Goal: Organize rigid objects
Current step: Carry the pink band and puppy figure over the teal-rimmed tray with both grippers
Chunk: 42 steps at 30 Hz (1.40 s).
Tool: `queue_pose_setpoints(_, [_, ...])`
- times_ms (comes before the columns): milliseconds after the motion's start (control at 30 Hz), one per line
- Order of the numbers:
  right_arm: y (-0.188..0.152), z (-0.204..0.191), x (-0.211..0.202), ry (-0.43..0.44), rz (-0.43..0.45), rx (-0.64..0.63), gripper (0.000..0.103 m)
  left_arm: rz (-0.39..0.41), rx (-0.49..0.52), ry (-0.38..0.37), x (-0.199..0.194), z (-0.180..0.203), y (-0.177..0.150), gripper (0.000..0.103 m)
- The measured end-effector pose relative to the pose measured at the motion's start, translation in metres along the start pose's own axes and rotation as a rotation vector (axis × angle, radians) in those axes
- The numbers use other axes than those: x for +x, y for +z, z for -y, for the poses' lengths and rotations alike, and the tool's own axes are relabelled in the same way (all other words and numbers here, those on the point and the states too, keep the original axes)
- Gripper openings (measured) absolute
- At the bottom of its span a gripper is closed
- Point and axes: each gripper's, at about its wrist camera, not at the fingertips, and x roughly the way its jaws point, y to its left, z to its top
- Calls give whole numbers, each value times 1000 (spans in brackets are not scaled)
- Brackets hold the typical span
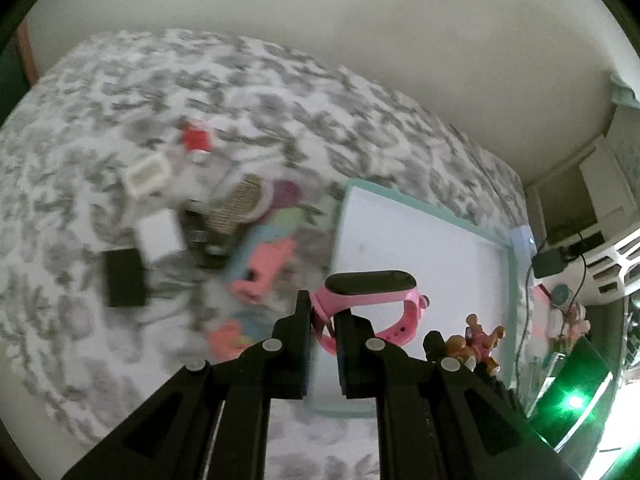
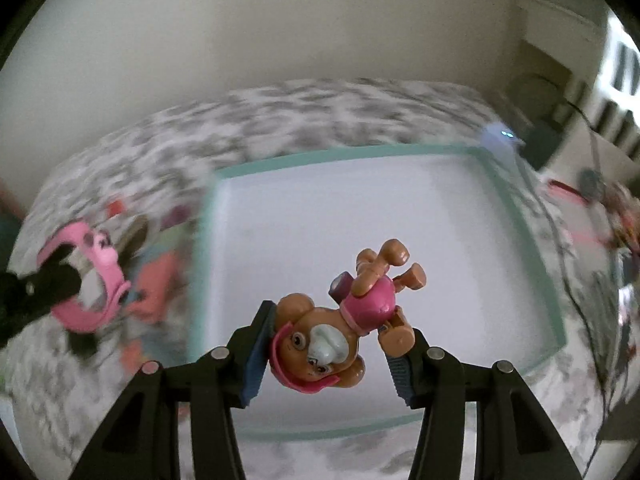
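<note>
left hand-held gripper [image 1: 323, 330] — clamped pink watch [image 1: 370, 298] strap; right hand-held gripper [image 2: 326, 344] — gripped toy pup [image 2: 344, 324] (upside down) | above tray [image 2: 516, 204]

Wristband [image 1: 372, 292]: pink strap, black face.
Dog figure [image 2: 344, 328]: tan-brown body, magenta-pink vest and cap, pale grey muzzle.
Tray [image 2: 516, 216]: white inside, mint-green rim.
Bedcover [image 1: 120, 80]: white ground, grey leaf print.
Left gripper [image 1: 323, 320] and right gripper [image 2: 328, 344]: black; the right gripper has blue pads.
Small box [image 1: 124, 278]: black.
Cube [image 1: 197, 139]: red.
Wall [image 1: 400, 20]: plain cream.
</note>
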Motion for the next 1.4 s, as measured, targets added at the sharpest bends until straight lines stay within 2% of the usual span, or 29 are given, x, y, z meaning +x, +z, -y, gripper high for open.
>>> queue_pose_setpoints(133, [3,38,3,-71,18,121,55,-36,-9,-20,26,20,-1,11])
queue_pose_setpoints(300, [4,72,11,-115,26,237,55,-51,3,7,54,38,-1,11])
queue_pose_setpoints(433, [8,80,16,-150,50,248,55,-69,-31,10,75,39,-1,11])
queue_pose_setpoints(533, [9,82,21,-164,52,240,55,-52,-46,-5,82,39,-2,11])
queue_pose_setpoints(633, [8,82,31,-133,23,233,55,-15,11,8,86,45,-6,11])
queue_pose_setpoints(900, [-1,74,53,-134,-56,183,55,-47,50,20,93,45,-9,11])
queue_pose_setpoints(1133, [-4,72,54,-130,-58,173,55,-48,114,68,104,50,-14,11])
queue_pose_setpoints(1400, [-2,72,55,-124,-75,170,56,-71,111,65,109,55,-10,13])
